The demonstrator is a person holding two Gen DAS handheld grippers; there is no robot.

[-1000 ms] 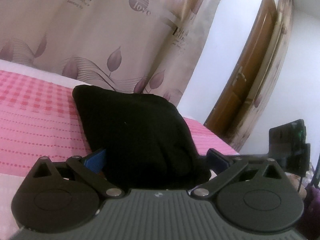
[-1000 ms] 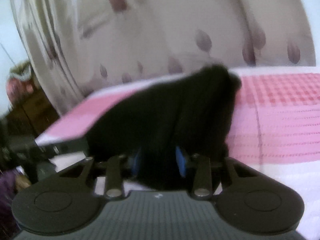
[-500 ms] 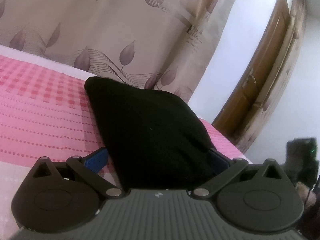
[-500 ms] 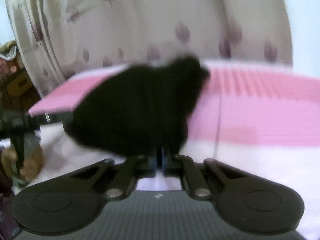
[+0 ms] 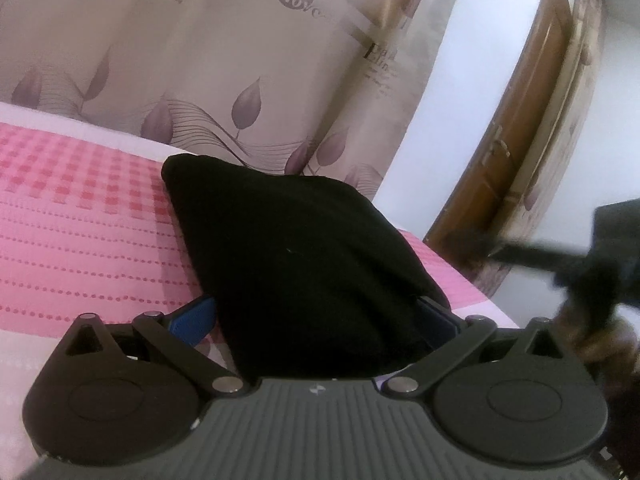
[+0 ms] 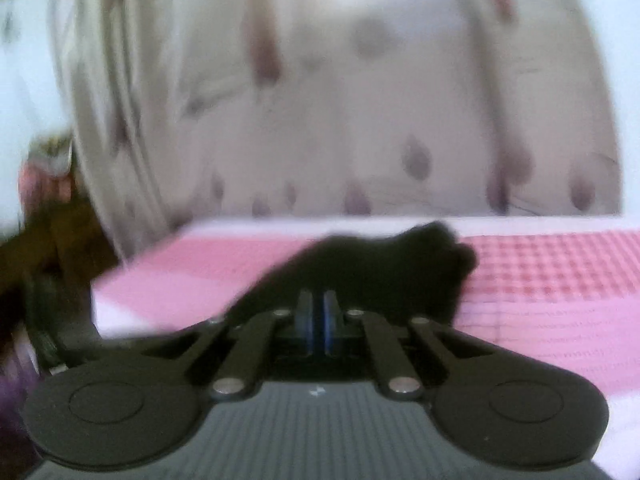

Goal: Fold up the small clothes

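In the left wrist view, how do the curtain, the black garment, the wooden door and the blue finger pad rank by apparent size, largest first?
1. Curtain
2. Black garment, though it is nearer to the camera
3. Wooden door
4. Blue finger pad, partly hidden

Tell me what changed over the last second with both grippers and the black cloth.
The right gripper went from open around the black garment to fingers shut, then drew back; the blurred view seems to show it empty, the cloth now lying ahead of it on the pink bedspread. The left gripper stayed open with the garment between its fingers, shifting only slightly.
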